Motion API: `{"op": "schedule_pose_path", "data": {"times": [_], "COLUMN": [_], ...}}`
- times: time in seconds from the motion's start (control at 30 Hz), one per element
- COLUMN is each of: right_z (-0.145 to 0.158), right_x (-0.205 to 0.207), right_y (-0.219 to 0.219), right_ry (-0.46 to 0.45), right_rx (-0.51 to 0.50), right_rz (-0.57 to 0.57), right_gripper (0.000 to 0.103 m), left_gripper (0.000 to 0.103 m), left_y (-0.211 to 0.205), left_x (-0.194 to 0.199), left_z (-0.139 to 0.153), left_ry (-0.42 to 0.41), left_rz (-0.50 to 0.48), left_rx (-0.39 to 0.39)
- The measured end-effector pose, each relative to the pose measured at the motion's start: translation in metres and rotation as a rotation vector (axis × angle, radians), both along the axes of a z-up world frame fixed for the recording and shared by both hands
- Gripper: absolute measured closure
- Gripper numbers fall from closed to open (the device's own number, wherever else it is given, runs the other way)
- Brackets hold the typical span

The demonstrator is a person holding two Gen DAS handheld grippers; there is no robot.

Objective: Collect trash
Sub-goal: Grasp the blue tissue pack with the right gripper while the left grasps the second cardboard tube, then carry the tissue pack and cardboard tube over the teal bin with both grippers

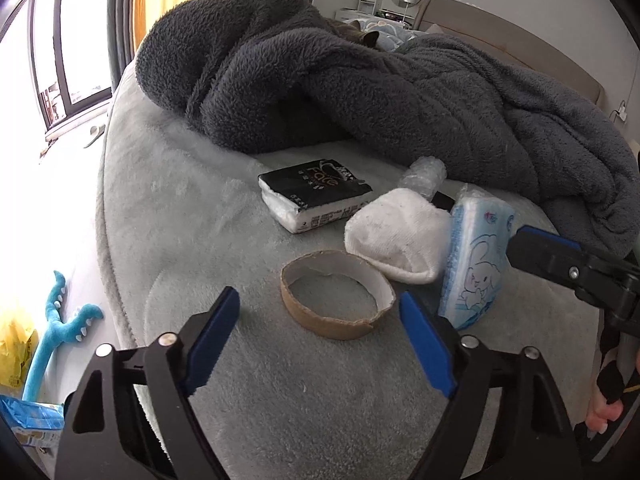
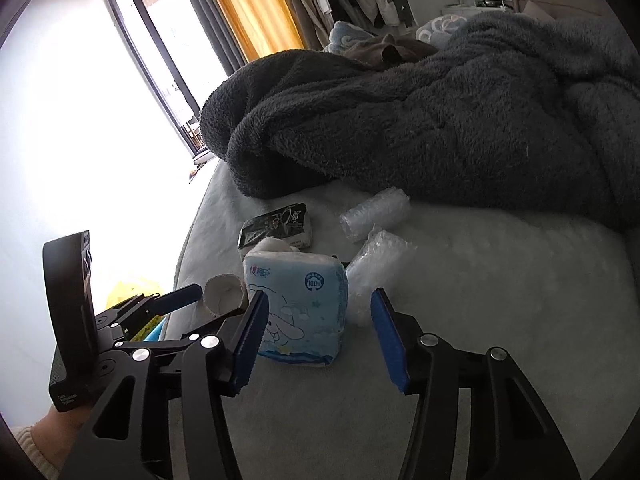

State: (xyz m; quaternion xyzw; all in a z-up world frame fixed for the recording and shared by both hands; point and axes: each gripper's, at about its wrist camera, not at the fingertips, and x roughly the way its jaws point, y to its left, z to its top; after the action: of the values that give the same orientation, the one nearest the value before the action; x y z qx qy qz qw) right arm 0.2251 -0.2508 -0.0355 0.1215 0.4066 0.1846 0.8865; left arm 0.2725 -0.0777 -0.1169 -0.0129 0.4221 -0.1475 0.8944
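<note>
A flattened cardboard tape ring (image 1: pixel 338 295) lies on the grey bed (image 1: pixel 200 220), just ahead of my open left gripper (image 1: pixel 320 308). Behind it lie a white sock (image 1: pixel 396 236), a black tissue pack (image 1: pixel 314 194) and rolled bubble wrap (image 1: pixel 424 176). A blue cartoon tissue pack (image 2: pixel 298 312) stands on edge between the fingers of my open right gripper (image 2: pixel 320 308), not touched. The ring (image 2: pixel 224 294) and the left gripper (image 2: pixel 160 304) show at left in the right wrist view. The blue pack (image 1: pixel 472 264) and a right gripper finger (image 1: pixel 548 252) show in the left wrist view.
A dark grey fleece blanket (image 1: pixel 360 80) is heaped across the back of the bed. More bubble wrap (image 2: pixel 376 212) lies behind the blue pack. A blue plush toy (image 1: pixel 60 328) and a yellow bag (image 1: pixel 16 352) are on the floor at left. The window (image 1: pixel 68 40) is at left.
</note>
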Motion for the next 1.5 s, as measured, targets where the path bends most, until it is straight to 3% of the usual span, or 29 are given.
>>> {"op": "schedule_pose_path", "data": {"times": [0.1,0.2,0.6,0.67,0.73,0.9,1.13,1.5], "right_z": [0.003,0.006,-0.001,-0.003,-0.003,0.009,0.04,0.047], "right_x": [-0.002,-0.001,0.014,0.016,0.018,0.014,0.007,0.004], "right_y": [0.003,0.011,0.036,0.038,0.04,0.047,0.055,0.12], "right_ry": [-0.02,-0.047,-0.03,-0.021,-0.016,-0.077,-0.203,-0.236], "right_rx": [0.008,-0.018,-0.079,-0.099,-0.11,-0.174,-0.185,-0.117], "right_rz": [0.007,0.015,0.005,-0.004,-0.008,-0.024,-0.038,0.09], "right_gripper": [0.04,0.028,0.027,0.042,0.049,0.05,0.05,0.05], "left_gripper": [0.026,0.042,0.046,0.046,0.046,0.046,0.045,0.045], "left_y": [0.001,0.001,0.018,0.025,0.032,0.052,0.089,0.152], "left_x": [0.003,0.005,-0.008,-0.011,-0.013,-0.014,-0.019,-0.035], "left_z": [-0.004,-0.004,0.009,0.011,0.012,0.012,0.008,-0.014], "left_ry": [0.014,0.012,-0.016,-0.016,-0.016,-0.006,0.034,0.104], "left_rz": [0.007,-0.015,-0.025,-0.017,-0.006,0.047,0.137,0.246], "left_rx": [-0.024,-0.047,-0.05,-0.052,-0.053,-0.042,-0.025,0.037]}}
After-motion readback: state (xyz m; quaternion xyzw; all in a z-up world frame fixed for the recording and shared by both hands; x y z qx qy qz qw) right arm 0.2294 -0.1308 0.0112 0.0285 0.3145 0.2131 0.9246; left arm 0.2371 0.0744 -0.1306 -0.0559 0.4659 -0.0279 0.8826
